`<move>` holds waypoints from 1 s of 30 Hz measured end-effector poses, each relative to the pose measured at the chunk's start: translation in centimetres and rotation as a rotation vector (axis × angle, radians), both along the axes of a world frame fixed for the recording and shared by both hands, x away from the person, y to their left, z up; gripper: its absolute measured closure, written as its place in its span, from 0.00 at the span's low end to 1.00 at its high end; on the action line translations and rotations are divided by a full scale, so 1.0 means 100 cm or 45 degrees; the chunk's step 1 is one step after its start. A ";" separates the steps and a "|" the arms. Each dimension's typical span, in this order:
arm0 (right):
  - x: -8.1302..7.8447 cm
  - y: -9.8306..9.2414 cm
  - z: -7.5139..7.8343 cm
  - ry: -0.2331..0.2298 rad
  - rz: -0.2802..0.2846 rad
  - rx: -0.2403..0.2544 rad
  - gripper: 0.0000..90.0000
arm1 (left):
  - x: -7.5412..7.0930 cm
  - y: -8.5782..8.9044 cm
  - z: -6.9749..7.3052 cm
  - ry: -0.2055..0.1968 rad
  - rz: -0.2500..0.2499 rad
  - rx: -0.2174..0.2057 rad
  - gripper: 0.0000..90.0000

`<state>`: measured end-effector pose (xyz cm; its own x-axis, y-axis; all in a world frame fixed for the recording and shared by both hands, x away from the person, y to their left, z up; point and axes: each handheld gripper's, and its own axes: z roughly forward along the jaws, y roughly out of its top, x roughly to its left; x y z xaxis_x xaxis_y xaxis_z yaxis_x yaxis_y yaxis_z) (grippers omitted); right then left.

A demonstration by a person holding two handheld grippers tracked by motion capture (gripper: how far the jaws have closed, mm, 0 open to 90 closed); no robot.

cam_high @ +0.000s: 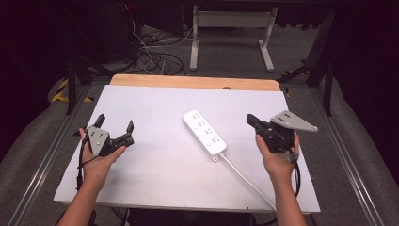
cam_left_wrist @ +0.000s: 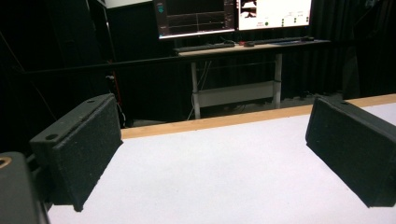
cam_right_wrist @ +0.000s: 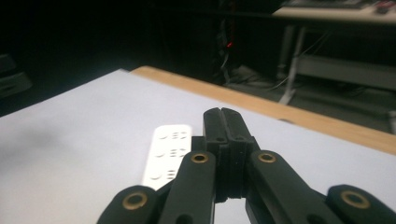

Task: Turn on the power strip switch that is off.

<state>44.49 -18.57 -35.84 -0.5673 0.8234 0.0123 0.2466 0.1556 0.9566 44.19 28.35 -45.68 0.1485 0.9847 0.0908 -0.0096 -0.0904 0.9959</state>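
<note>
A white power strip [cam_high: 204,132] lies at the middle of the white table, its cord [cam_high: 244,177] running off toward the front right edge. My left gripper [cam_high: 114,126] rests at the table's left side, its jaws wide apart with only bare tabletop between them [cam_left_wrist: 215,168]. My right gripper [cam_high: 252,119] is held up above the table's right side, to the right of the strip. Its jaws are pressed together with nothing between them [cam_right_wrist: 222,122]. In the right gripper view the power strip [cam_right_wrist: 167,151] lies beyond and to the left of the jaws.
The white table [cam_high: 155,103] has a wooden strip [cam_high: 193,82] along its far edge. Beyond it stands a desk frame [cam_high: 230,28] with cables [cam_high: 155,56] on the floor. Monitors [cam_left_wrist: 233,14] show in the left gripper view. Dark rails run along both sides.
</note>
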 end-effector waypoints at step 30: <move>0.057 0.104 -0.088 0.520 0.207 -0.431 1.00 | 0.001 -0.002 -0.002 0.012 -0.032 0.015 0.05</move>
<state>50.15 -8.21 -44.61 -0.6920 0.7219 0.0078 0.5342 0.5048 0.6781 44.25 28.19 -45.84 0.1742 0.9796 0.1004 -0.0023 -0.1016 0.9948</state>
